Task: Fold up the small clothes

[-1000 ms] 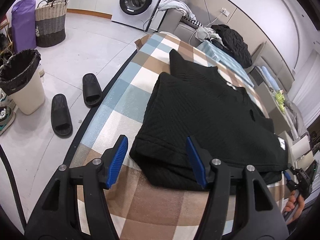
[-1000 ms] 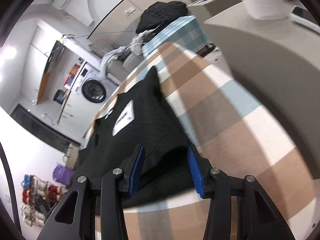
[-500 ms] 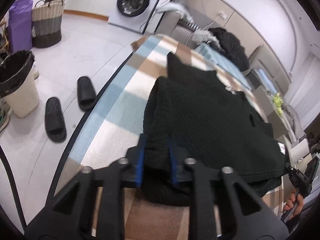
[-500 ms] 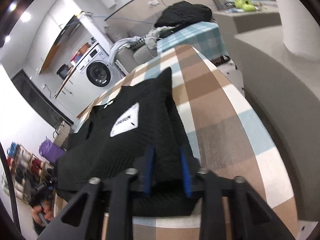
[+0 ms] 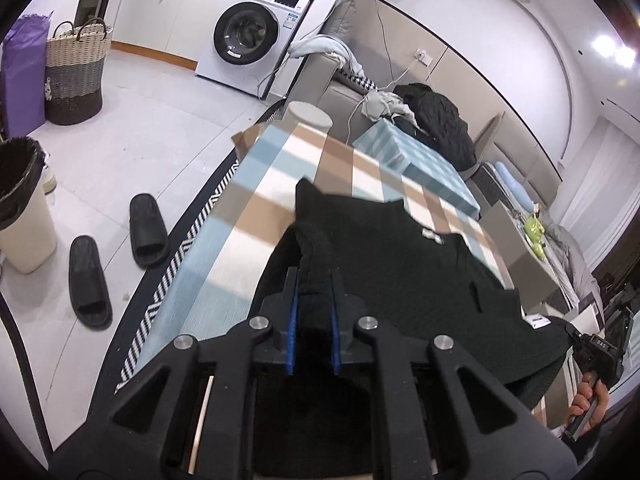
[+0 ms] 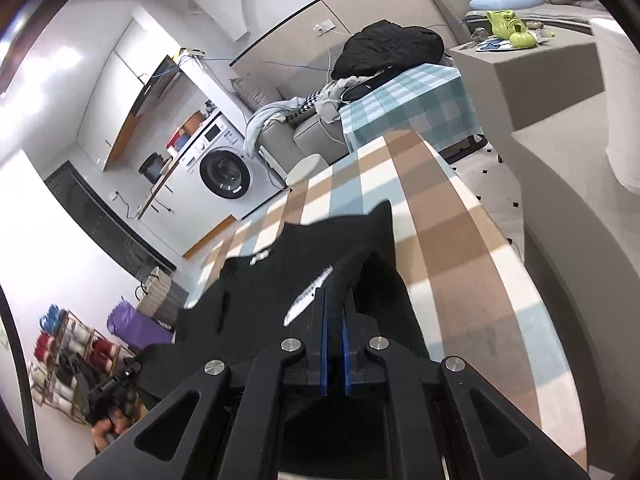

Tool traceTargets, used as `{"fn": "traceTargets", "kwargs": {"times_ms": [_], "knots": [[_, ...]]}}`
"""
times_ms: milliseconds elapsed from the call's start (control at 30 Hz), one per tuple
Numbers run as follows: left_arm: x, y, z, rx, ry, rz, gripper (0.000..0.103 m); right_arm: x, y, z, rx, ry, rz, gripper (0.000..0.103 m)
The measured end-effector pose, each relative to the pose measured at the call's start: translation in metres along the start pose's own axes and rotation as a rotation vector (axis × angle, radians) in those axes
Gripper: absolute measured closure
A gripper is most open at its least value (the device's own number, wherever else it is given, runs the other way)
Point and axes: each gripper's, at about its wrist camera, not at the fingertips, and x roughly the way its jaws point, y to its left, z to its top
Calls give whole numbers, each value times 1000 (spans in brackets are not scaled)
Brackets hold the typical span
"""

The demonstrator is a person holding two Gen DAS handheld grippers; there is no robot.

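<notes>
Left wrist view shows our left tool [image 5: 313, 300] with its blue pads still squeezing in on a thick bunch of the black top [image 5: 400, 264], and the cloth sits right between them. The right wrist view shows our right tool [image 6: 335, 312] pinched tight together on a thinner edge of the same black top [image 6: 256, 300].

The top lies on the checked worktop [image 5: 248, 208], spread across its middle, with its far edge pointing toward the washing machine [image 5: 248, 36]. We hold the two near corners, one in each tool, and both corners look lifted off the cloth below. We think that is so we can carry the near edge over to the far edge and fold the top in half.

Holding both corners at once should keep the edge straight, so the fold comes out neat. The left side is a fatter bunch, so it may slip less, but it could make a lump. A white label [image 6: 306, 298] shows just left of the right tool.

Slippers [image 5: 116, 264] sit on the floor at the left, well away from the worktop.
</notes>
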Motion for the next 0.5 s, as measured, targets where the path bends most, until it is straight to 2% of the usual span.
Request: {"fn": "traceTargets", "kwargs": {"times_ms": [200,333,400,433,500], "knots": [[31,-8,34,7,-17,2,93,41,-1,36,85,5,-28,98],[67,-6,58,-4,-3,21,93,83,-10,63,156,22,-68,98],[85,-7,69,-7,-21,82,89,99,-16,72,193,16,-63,97],[91,-7,73,-7,-43,120,85,106,-19,76,198,1,-59,90],[100,-6,81,4,-59,159,75,116,-24,83,206,10,-119,84]]}}
